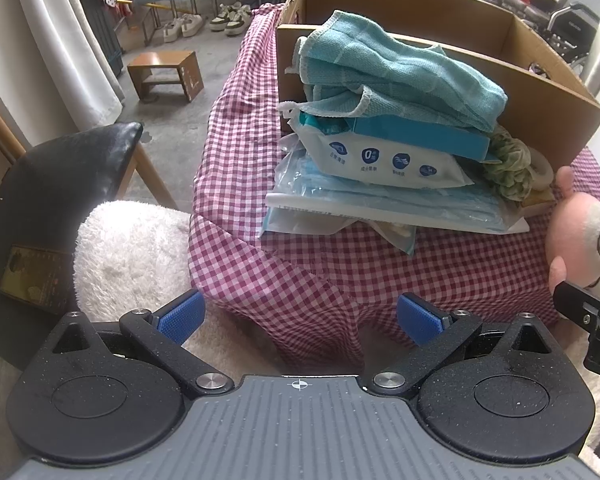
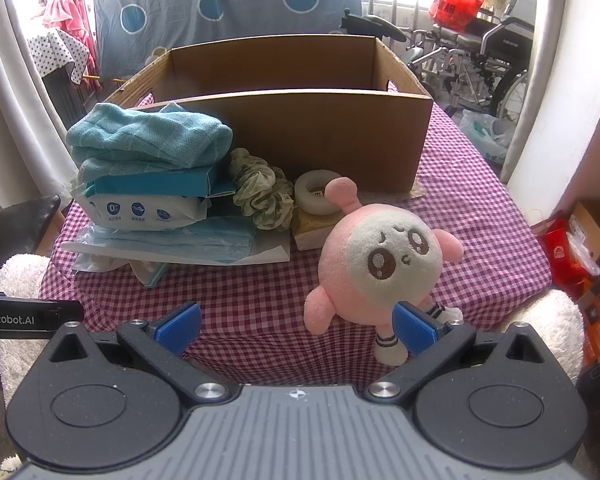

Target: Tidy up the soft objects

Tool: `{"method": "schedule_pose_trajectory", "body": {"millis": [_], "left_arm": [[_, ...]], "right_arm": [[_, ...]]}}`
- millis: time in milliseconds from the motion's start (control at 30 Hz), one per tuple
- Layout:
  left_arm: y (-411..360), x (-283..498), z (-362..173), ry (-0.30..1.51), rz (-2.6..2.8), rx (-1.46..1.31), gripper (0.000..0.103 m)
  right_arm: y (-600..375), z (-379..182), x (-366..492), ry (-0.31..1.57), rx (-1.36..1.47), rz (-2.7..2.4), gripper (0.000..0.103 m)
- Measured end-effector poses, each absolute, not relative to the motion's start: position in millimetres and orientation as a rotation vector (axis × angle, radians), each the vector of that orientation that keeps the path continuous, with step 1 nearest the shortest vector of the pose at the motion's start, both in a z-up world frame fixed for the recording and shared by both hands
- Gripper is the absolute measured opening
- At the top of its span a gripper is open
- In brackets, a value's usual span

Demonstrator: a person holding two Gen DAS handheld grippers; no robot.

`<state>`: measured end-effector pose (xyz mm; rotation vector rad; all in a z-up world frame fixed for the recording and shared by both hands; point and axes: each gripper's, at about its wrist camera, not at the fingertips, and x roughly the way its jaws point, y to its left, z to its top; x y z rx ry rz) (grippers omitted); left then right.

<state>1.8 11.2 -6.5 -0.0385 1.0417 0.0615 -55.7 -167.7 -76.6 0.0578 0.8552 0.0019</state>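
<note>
Both wrist views low at table edge, sharing cardboard box [image 1: 540, 92] [image 2: 320, 136]

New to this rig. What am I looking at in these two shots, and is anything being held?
No robot arm here: a person carries a two-finger gripper in each hand, each with a fisheye camera looking along its blue pads. One picture is from the left gripper, the other from the right gripper. Both stand open and hold nothing.

On the checked tablecloth stands a cardboard box. In front of it: a teal towel atop packets, a green scrunchie, a tape roll and a pink plush toy, whose leg lies by the right gripper's pad.
</note>
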Motion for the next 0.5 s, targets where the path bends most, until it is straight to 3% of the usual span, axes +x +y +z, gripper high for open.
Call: {"method": "schedule_pose_trajectory", "body": {"millis": [500], "left_arm": [[10.1,5.8,-6.3,1.047,0.059,-0.028,0.103]], "right_arm": [[-167.5,-76.6,-53.0,0.847,0.062,0.005,0.103]]}}
